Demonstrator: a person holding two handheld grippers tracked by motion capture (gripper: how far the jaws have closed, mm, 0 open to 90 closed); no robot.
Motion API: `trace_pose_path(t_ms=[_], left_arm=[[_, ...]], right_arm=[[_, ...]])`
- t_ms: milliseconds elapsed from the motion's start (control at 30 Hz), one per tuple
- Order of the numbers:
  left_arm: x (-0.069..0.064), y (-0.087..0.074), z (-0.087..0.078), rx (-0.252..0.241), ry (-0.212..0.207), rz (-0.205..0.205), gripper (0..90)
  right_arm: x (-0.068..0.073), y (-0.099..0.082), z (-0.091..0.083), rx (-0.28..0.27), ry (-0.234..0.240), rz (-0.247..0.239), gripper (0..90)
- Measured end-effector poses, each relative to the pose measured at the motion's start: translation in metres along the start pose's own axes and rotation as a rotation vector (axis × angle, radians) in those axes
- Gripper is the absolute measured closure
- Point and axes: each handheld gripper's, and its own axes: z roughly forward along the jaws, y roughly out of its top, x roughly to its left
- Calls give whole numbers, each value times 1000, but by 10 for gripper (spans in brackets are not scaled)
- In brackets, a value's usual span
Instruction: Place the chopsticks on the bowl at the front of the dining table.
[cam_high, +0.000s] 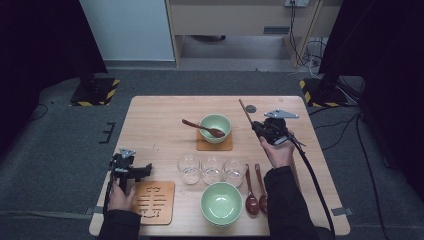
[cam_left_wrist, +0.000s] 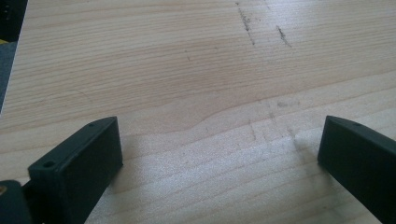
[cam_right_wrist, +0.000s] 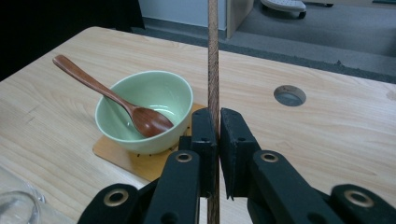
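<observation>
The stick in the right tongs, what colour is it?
Brown wood; the stick shows best in the right gripper view.

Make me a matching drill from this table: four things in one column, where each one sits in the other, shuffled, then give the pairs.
Things
1. far green bowl
2. near green bowl
3. three clear glasses
4. thin wooden stick

Places
A. clamped in the right gripper
B. in a row between the two bowls
C. on a wooden coaster, with a brown spoon in it
D. at the table's near edge, beside the slotted wooden trivet

Pairs: 1-C, 2-D, 3-B, 4-A
</observation>
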Motion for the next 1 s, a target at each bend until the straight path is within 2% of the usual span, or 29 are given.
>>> trace_pose_path(t_ms=[567,1000], left_arm=[[0,0,0,0,1,-1,0],[0,0,0,1,1,-1,0]], right_arm=[[13,22,10,-24,9,-18,848],[13,33,15,-20,4,-21,848]])
